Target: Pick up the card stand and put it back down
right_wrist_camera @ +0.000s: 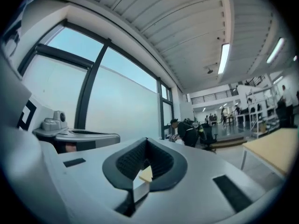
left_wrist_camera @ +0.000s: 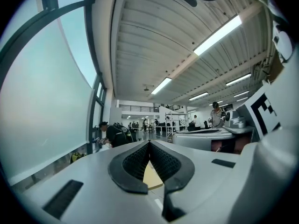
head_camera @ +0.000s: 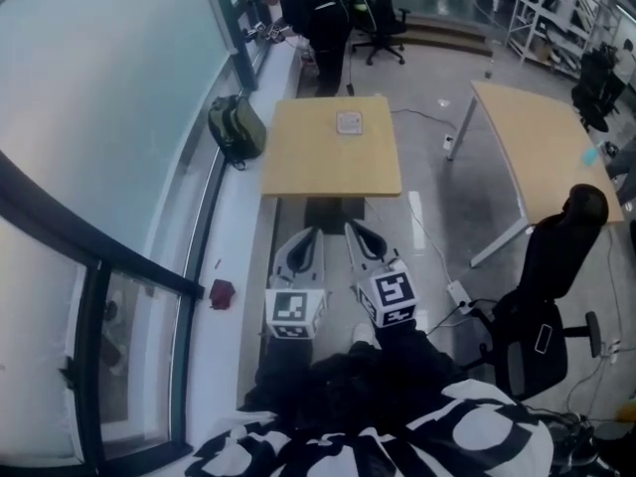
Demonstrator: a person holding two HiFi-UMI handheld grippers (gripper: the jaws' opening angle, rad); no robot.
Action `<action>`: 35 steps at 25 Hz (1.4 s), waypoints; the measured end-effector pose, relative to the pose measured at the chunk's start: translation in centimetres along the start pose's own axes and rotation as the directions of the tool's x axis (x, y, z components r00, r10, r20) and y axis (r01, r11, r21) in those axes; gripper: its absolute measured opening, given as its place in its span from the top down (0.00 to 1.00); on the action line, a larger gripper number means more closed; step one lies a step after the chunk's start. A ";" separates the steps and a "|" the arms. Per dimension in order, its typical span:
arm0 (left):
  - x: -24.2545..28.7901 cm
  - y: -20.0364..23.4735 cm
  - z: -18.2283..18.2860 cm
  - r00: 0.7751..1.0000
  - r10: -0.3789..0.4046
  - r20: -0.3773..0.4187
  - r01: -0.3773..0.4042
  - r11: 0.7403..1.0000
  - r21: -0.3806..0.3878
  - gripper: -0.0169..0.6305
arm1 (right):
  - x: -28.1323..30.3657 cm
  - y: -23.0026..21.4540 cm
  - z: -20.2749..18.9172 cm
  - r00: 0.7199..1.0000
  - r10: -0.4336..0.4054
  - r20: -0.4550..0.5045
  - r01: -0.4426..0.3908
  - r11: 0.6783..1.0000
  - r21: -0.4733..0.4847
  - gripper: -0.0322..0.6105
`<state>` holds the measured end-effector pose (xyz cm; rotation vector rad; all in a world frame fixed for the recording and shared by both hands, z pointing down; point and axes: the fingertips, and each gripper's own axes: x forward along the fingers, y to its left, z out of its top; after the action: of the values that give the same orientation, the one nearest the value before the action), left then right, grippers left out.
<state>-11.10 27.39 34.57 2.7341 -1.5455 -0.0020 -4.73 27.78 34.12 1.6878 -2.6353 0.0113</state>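
Observation:
The card stand is a small pale square piece lying on the far half of a light wooden table, ahead of both grippers. My left gripper and right gripper are held side by side, level, short of the table's near edge, well apart from the stand. Both are shut with nothing in them. In the left gripper view the dark pads meet at the tip, with a sliver of the tabletop below. The right gripper view shows its pads closed the same way.
A green backpack leans against the window ledge left of the table. A second wooden table and a black office chair stand to the right. A person in black bends over beyond the table. A power strip lies on the floor.

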 end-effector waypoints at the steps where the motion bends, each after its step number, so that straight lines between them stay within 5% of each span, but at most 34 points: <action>1: 1.3 -0.2 0.1 1.000 0.000 0.007 0.000 1.000 0.000 0.97 | 0.6 -1.3 0.3 1.000 -0.025 0.015 0.025 0.998 -0.056 0.92; 5: 5.6 -0.8 0.3 0.999 -0.016 0.034 0.017 1.000 -0.014 0.97 | 2.1 -5.4 0.1 0.997 -0.066 0.026 0.069 0.989 -0.132 0.92; 14: 12.8 -2.2 -2.3 0.997 -0.071 -0.024 0.070 0.997 -0.039 0.97 | 4.1 -9.3 -3.3 0.999 -0.011 -0.045 0.009 0.998 -0.056 0.92; 22: 19.7 -2.5 -3.7 0.983 -0.179 -0.050 0.178 0.983 -0.036 0.97 | 7.7 -14.9 -4.2 0.991 -0.110 -0.076 0.109 0.994 -0.018 0.92; 25: 22.8 -1.0 -3.5 0.979 -0.197 -0.047 0.195 0.980 -0.035 0.97 | 10.7 -16.4 -3.9 0.988 -0.128 -0.085 0.127 0.992 -0.019 0.92; 30: 29.1 3.6 -2.4 0.975 -0.219 -0.022 0.217 0.973 -0.082 0.97 | 17.1 -18.1 -1.5 0.991 -0.135 0.011 0.135 0.977 -0.164 0.92; 35: 34.3 8.0 -0.5 0.971 -0.236 0.026 0.237 0.969 -0.070 0.97 | 23.3 -19.7 -0.2 0.990 -0.133 0.046 0.138 0.981 -0.135 0.92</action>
<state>-0.27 -6.11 35.06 2.8474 -1.1872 -0.0811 3.42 -1.59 34.65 1.8323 -2.4748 -0.1998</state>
